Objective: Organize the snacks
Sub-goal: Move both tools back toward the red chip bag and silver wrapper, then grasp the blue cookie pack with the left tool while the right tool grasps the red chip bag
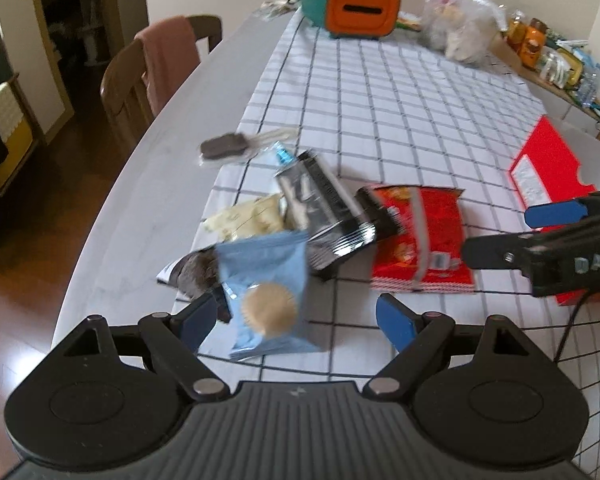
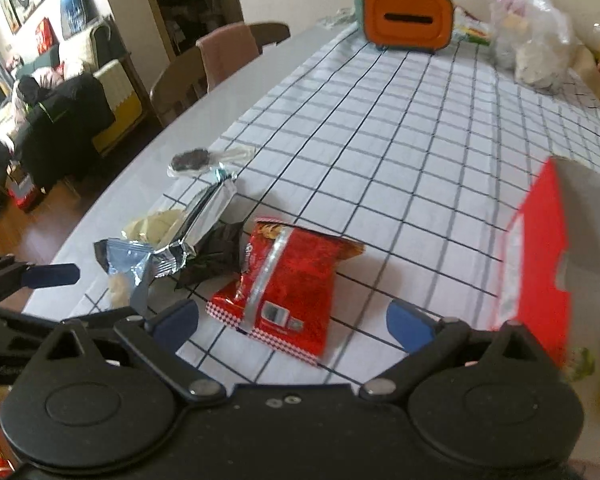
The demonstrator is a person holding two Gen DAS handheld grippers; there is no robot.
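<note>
Dark bar (image 1: 223,146): lies alone at the cloth's left edge, well apart from the heap; I could overlook it when gathering.
Heap (image 1: 292,224): cream pack, silver pack and dark wrapper overlap; if I pinch here I may drag a neighbour along.
Blue pack (image 1: 266,292): sits between my left gripper's (image 1: 298,322) wide-spread fingers, not pinched; its upper edge leans on the heap, so closing now may catch only a corner and let it slip.
Red pack (image 2: 286,288): lies flat on the cloth between my right gripper's (image 2: 296,326) wide, empty fingers; the foil looks slick, and a shallow bite may crumple it rather than lift it.
Two grippers: they hang near each other over the same patch; if I reach with both at once, I risk knocking one into the other.
Red box (image 2: 534,256): stands right of the red pack, probably the bin, though blur hides its opening; a sideways swing could tip it.
</note>
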